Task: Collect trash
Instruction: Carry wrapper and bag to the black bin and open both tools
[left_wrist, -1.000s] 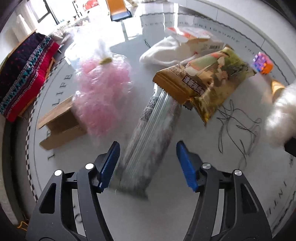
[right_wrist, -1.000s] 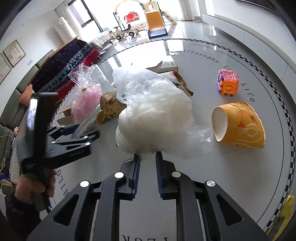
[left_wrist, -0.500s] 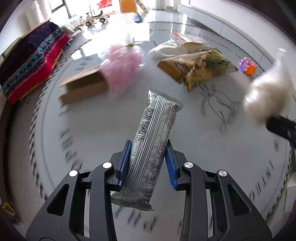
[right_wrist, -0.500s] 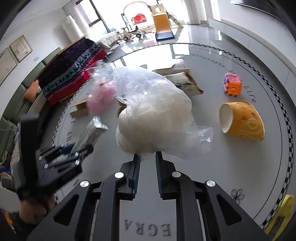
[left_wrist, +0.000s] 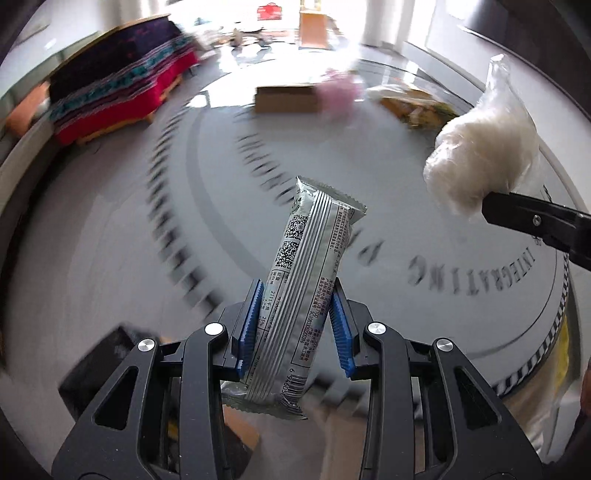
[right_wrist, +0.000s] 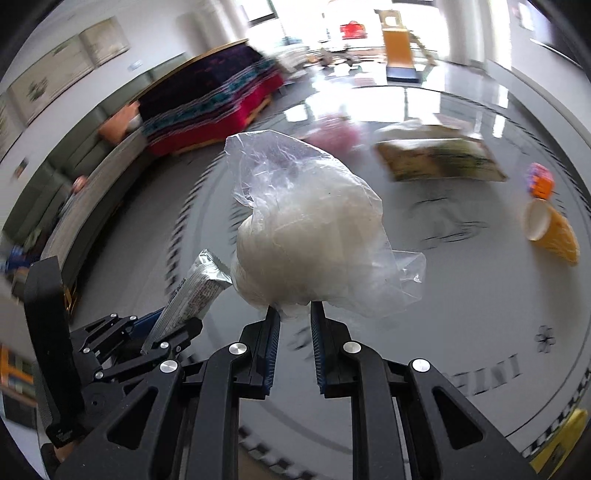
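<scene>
My left gripper (left_wrist: 295, 317) is shut on a long silver snack wrapper (left_wrist: 306, 280) and holds it upright above the round white table (left_wrist: 129, 240). The wrapper also shows in the right wrist view (right_wrist: 192, 291), low on the left. My right gripper (right_wrist: 293, 317) is shut on a clear plastic bag of white stuffing (right_wrist: 306, 236), lifted off the table; the bag also shows in the left wrist view (left_wrist: 480, 147), at the right.
On the table's far side lie a cardboard box (left_wrist: 286, 98), a pink plastic bag (left_wrist: 340, 92), a yellow-green snack bag (right_wrist: 439, 160), a tipped orange paper cup (right_wrist: 550, 236), a small colourful cube (right_wrist: 539, 181) and loose black thread (right_wrist: 450, 218). A red and dark bench (left_wrist: 118, 92) stands beyond.
My left gripper has lifted the silver wrapper and pulled back toward the table's near edge. My right gripper has swung left with the bag. The background is blurred by motion.
</scene>
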